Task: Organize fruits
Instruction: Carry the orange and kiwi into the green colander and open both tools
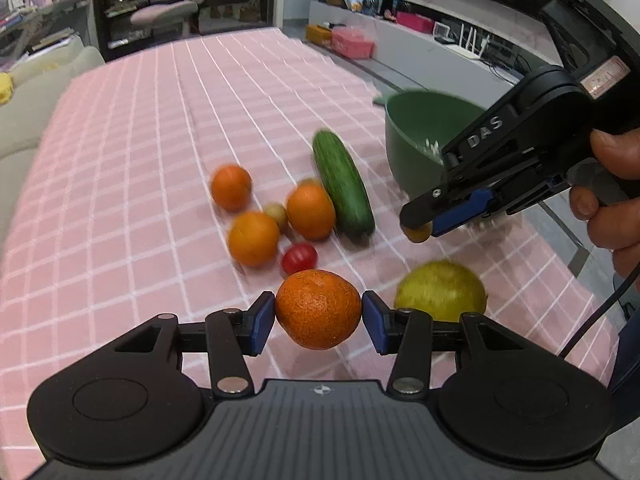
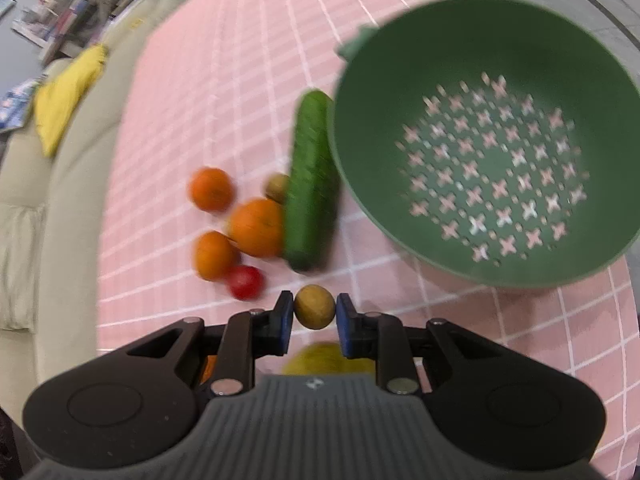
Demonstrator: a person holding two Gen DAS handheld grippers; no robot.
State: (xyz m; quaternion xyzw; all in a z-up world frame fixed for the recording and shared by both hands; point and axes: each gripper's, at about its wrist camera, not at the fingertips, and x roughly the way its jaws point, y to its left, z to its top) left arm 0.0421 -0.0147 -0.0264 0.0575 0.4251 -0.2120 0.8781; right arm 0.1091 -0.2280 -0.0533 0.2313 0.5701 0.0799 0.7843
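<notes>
- Mandarin [image 1: 318, 309] is sitting pinched across its middle by the left hand-held gripper [image 1: 319, 322], soft-skinned, needing gentle pressure
- Right hand-held gripper [image 2: 315, 316] is squeezing a small brownish fruit [image 2: 315, 306], light, near the green colander [image 2: 400, 240]

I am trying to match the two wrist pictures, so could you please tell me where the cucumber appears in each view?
Left wrist view: the cucumber lies right of centre on the pink checked cloth, left of the green colander.
Right wrist view: the cucumber lies near centre, along the colander's left rim.
Shared landmark: the orange touching the cucumber's left side.
</notes>
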